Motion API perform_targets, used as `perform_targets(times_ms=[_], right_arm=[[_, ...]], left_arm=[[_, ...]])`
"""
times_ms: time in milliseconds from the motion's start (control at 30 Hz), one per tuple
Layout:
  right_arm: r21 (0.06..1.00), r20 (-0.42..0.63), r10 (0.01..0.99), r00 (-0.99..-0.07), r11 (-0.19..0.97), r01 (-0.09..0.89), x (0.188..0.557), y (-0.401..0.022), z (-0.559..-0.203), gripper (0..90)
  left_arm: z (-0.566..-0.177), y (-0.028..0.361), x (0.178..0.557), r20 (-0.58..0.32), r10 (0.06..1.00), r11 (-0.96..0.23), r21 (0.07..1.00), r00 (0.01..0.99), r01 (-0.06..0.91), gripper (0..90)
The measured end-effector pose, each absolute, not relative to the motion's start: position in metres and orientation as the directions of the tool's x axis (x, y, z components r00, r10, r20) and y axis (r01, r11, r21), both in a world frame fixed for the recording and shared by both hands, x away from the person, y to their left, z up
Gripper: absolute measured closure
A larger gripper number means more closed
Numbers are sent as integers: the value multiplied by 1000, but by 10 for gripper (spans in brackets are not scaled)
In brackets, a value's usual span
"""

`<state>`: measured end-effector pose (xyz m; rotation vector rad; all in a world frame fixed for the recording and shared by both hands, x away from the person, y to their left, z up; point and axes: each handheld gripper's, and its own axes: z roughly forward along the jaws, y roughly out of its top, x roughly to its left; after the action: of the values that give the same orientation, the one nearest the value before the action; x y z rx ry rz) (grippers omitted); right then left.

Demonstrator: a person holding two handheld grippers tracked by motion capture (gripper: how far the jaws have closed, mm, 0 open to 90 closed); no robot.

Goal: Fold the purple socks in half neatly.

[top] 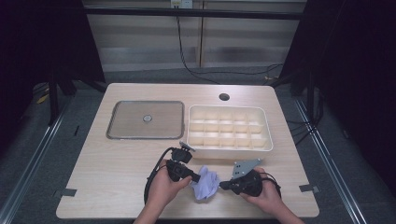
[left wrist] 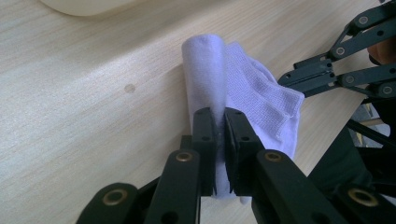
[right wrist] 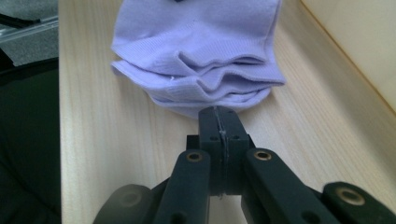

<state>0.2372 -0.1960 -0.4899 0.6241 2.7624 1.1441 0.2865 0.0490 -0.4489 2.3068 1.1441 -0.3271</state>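
My left gripper (left wrist: 219, 135) pinches a fold of the soft, light lilac sock (top: 207, 182) lying bunched near the table's (top: 116, 168) front edge, while my right gripper (right wrist: 219, 128), pressed together, seems to nip its ribbed edge.

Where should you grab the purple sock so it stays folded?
Probably grip the sock at its layered cuff edge, coming in level from the side. The layers stack flat there, so one pinch catches them all, as the left hand-held gripper does on a fold.
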Motion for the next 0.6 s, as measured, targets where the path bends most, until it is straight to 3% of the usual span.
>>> perform_targets(times_ms=[600], right_arm=[[676,74,379,-922,661,326,237,-186,-496,900]], left_arm=[[-442,37,283,-425,640,-520,375,641,768,835]])
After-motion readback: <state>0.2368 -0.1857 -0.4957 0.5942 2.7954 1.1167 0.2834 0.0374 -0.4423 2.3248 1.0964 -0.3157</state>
